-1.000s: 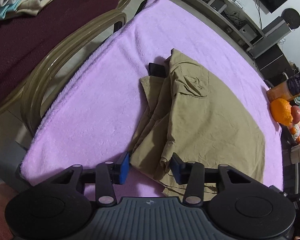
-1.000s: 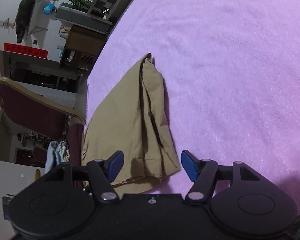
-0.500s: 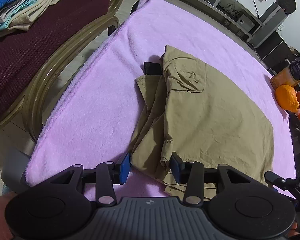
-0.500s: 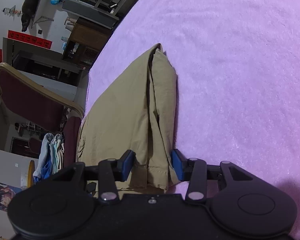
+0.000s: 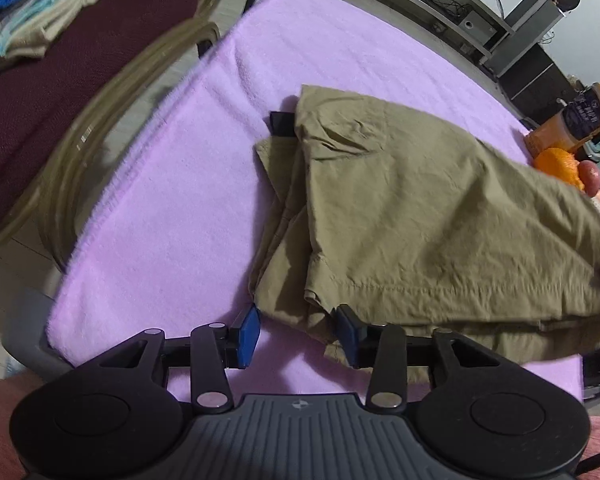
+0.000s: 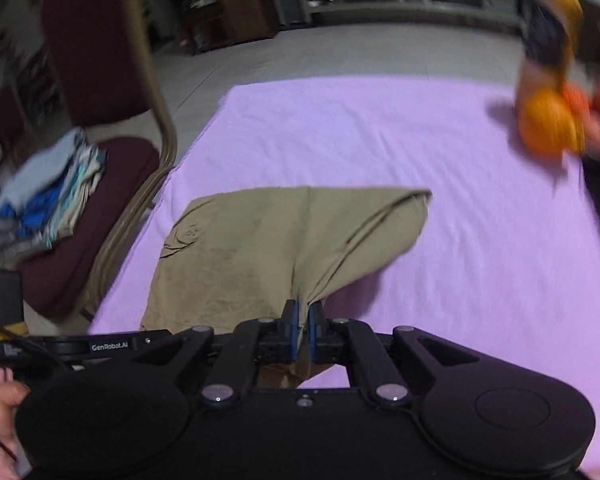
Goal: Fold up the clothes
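Khaki garment point(image 5: 412, 208) spread on lilac cloth point(image 5: 172, 200) covering tabletop, folded in layers. Left tool point(image 5: 298, 330) at near hem: blue pads point(image 5: 249, 330) apart, one fold corner lying between them, not pinched. Right tool point(image 6: 303, 322) clamped together on bunched edge of garment point(image 6: 260, 248), fabric rising from cloth point(image 6: 480, 240) into the pads and hanging below them. Rest of garment fanning away from right tool toward far left, one folded point at right. Small dark object point(image 5: 281, 124) partly under far corner of garment. Chair point(image 6: 112, 80) beside tabletop at left, carrying stack of folded clothes point(image 6: 44, 196). Bottle point(image 5: 576, 120) and orange point(image 5: 556, 162) at far right edge; both blurred in right wrist view.
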The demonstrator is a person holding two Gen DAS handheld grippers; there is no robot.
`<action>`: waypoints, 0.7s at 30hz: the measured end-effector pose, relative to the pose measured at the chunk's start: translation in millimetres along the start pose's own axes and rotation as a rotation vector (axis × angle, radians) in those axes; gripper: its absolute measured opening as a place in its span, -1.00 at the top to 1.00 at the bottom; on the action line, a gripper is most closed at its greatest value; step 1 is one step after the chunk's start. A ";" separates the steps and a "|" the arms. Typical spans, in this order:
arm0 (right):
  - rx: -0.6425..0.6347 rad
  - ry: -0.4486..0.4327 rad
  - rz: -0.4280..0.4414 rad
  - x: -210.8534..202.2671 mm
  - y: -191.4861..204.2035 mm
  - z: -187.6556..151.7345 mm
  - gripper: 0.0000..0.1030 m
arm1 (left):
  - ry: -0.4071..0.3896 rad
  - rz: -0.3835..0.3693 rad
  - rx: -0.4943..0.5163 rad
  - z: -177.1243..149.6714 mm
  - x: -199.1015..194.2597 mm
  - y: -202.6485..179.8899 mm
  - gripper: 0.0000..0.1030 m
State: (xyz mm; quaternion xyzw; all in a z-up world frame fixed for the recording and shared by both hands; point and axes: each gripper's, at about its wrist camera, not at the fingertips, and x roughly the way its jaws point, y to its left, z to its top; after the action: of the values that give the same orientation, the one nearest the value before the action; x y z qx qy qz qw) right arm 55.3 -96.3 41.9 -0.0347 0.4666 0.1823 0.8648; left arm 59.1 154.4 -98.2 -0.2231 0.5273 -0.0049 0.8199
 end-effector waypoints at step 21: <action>-0.452 -0.042 -0.467 126.8 -53.7 82.0 0.92 | 0.056 -0.312 0.326 -23.6 11.3 -85.8 0.43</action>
State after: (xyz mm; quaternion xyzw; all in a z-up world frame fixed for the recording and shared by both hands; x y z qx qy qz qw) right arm 202.3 -91.6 -21.9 -0.3280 0.3760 0.0786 0.8631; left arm 63.1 65.8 -84.2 -0.1661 0.5014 -0.2230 0.8193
